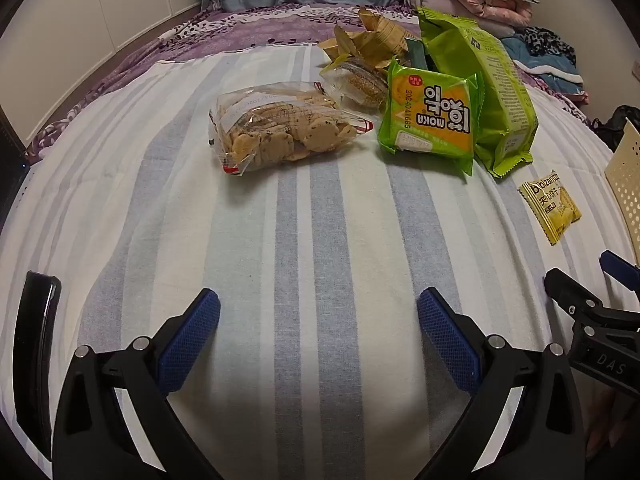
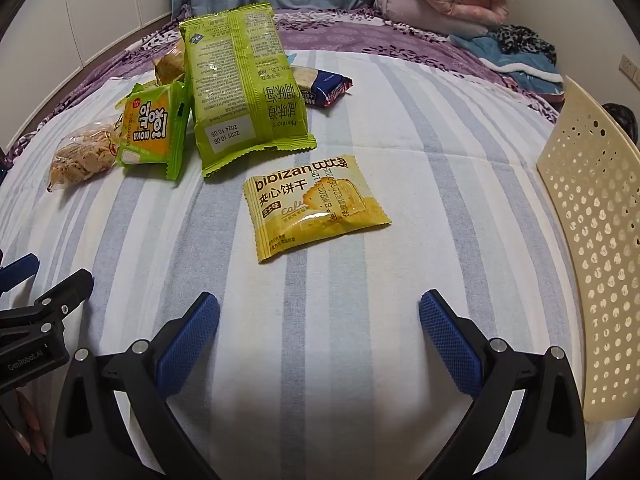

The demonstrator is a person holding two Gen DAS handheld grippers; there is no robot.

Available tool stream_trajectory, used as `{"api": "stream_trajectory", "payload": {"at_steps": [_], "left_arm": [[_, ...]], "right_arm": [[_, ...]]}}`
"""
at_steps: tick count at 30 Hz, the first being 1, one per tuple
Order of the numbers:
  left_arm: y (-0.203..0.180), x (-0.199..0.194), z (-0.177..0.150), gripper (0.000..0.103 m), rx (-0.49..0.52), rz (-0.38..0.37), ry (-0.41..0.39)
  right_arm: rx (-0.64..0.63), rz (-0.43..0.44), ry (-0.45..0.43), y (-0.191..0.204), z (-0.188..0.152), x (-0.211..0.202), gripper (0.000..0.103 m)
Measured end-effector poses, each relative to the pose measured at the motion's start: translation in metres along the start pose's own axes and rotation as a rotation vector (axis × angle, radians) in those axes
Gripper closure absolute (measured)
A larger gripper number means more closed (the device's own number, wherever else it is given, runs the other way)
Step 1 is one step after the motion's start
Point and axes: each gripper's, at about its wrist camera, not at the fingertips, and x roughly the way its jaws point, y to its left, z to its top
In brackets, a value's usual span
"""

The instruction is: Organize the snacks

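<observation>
two grippers hang over a bed with a striped sheet (image 1: 304,216), and both point down at it. the left gripper (image 1: 318,334) has its blue bumpy pads far apart with nothing between them. the right gripper (image 2: 319,336) is wide open too, and holds nothing.

only the left view shows the clear bag of round cookies (image 1: 280,126) well, lying in the middle of the sheet. behind it sits a round sesame cake in a clear wrapper (image 1: 358,80), touching crinkly brown wrappers (image 1: 372,38). the small green and yellow moka pack (image 1: 430,118) leans against the big green bag (image 1: 490,92). the little yellow bibizan biscuit pack (image 1: 551,206) lies far to the right, near the cream basket wall with holes (image 1: 626,184).

only the right view shows a dark blue cracker pack (image 2: 324,86) lying behind the big green bag. here the yellow biscuit pack is flat and shiny, just ahead of the open right gripper, not touching it. the basket wall stands tall on the right, made of hard plastic with many round holes. the sheet is soft cloth with blue and white stripes. folded clothes (image 2: 452,4) are piled at the far end of the bed.
</observation>
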Motion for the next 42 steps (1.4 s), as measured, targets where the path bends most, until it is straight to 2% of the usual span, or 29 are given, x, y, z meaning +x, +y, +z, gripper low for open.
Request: {"api": "stream_trajectory", "payload": {"at_steps": [42], "left_arm": [[0.0005, 0.0001, -0.0008, 0.002, -0.001, -0.002, -0.007]], "right_arm": [[0.000, 0.000, -0.003, 0.0001, 0.0002, -0.0004, 0.005]]}}
